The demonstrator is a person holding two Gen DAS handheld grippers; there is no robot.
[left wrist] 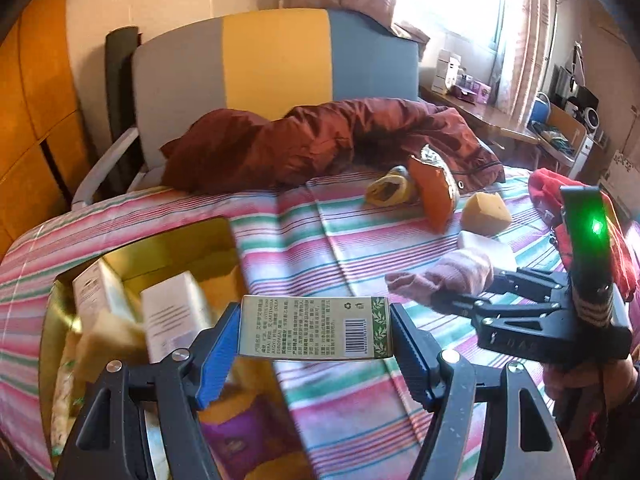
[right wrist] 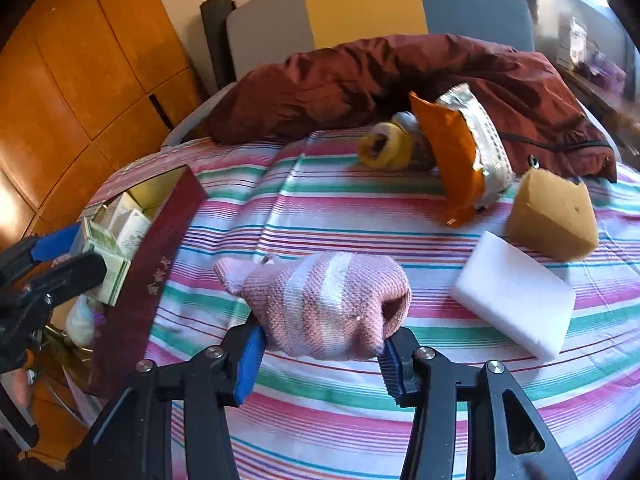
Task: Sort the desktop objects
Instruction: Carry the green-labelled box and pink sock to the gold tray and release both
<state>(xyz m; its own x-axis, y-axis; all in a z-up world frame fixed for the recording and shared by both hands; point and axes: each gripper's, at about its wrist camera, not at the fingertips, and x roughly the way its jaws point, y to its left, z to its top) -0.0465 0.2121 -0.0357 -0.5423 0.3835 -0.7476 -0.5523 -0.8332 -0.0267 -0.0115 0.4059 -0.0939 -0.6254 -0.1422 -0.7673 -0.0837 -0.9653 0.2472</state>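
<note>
My left gripper [left wrist: 314, 318] is shut on a small beige and green carton [left wrist: 312, 330] with a barcode, held just to the right of an open gold-lined box [left wrist: 168, 236]. That box, dark red outside [right wrist: 160, 248], holds several cartons and sponges. In the right wrist view the left gripper [right wrist: 74, 258] and its carton [right wrist: 110, 276] hang over the box's rim. My right gripper [right wrist: 320, 354] is shut on a pink and white striped sock [right wrist: 320, 304], above the striped bedsheet [right wrist: 360, 216]. The left wrist view shows that gripper [left wrist: 444, 300] and sock [left wrist: 452, 272] at the right.
On the sheet lie an orange snack packet [right wrist: 452, 160], a yellow sponge wedge [right wrist: 556, 220], a white foam block [right wrist: 516, 300] and a rolled yellow sock [right wrist: 384, 144]. A dark red jacket [right wrist: 400, 76] lies behind them. A red cloth [left wrist: 548, 192] is at the right.
</note>
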